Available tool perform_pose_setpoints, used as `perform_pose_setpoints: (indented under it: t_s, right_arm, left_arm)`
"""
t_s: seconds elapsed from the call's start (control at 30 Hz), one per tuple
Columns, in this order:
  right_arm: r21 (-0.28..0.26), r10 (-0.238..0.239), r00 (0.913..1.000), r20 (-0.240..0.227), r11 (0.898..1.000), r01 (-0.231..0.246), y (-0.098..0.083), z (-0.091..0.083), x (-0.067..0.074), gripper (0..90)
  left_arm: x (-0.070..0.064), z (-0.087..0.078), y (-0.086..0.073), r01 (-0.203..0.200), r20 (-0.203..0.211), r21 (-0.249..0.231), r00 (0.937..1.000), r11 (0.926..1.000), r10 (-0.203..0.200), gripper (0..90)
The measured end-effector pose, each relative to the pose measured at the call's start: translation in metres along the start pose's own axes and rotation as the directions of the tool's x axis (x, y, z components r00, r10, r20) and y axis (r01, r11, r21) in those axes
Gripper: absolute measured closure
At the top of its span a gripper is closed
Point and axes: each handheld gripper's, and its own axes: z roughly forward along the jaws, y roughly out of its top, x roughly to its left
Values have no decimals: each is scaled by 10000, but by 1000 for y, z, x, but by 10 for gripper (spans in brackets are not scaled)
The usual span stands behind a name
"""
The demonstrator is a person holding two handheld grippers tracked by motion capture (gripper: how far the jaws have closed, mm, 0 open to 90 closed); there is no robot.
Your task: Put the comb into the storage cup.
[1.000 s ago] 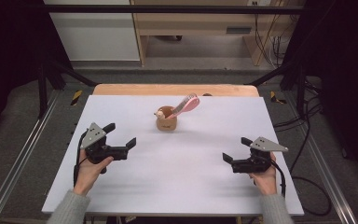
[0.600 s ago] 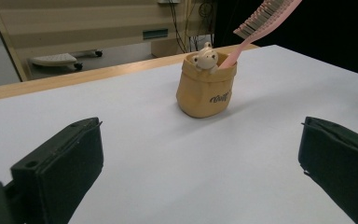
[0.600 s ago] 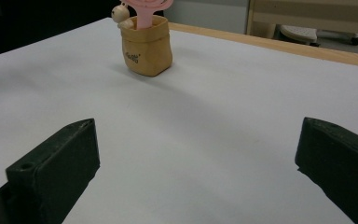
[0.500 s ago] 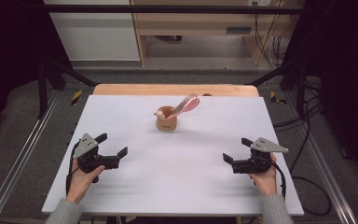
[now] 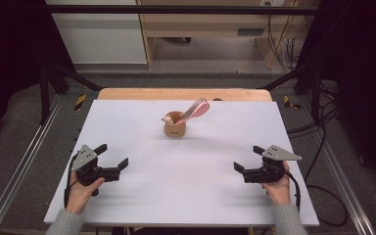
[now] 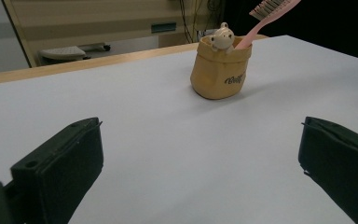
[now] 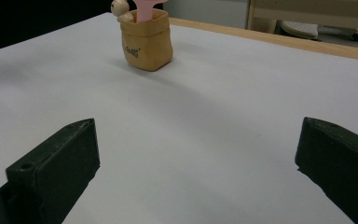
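Hand-held grippers wide apart, pink toothbrush leaning right, bristles up

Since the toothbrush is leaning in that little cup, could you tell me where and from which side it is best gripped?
Probably grip the pink toothbrush on its bare handle, between the tan cup's rim and the bristled head. It leans toward the table's right and far side, so coming from the right with the open right gripper looks simplest, jaws closing across the thin handle, clear of the bear figure on the rim.

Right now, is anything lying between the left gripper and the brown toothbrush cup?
Nothing: in the left gripper view, bare white table runs from the open left gripper to the cup holding the pink toothbrush.
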Motion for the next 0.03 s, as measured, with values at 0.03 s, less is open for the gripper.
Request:
perform_pose_setpoints:
  t_s: [0.03]
  right_arm:
    - [4, 11, 10000, 2, 10000, -11, 0, 0, 0, 1]
  left_arm:
    - [0, 0, 0, 14, -3, 22, 10000, 10000, -14, 1]
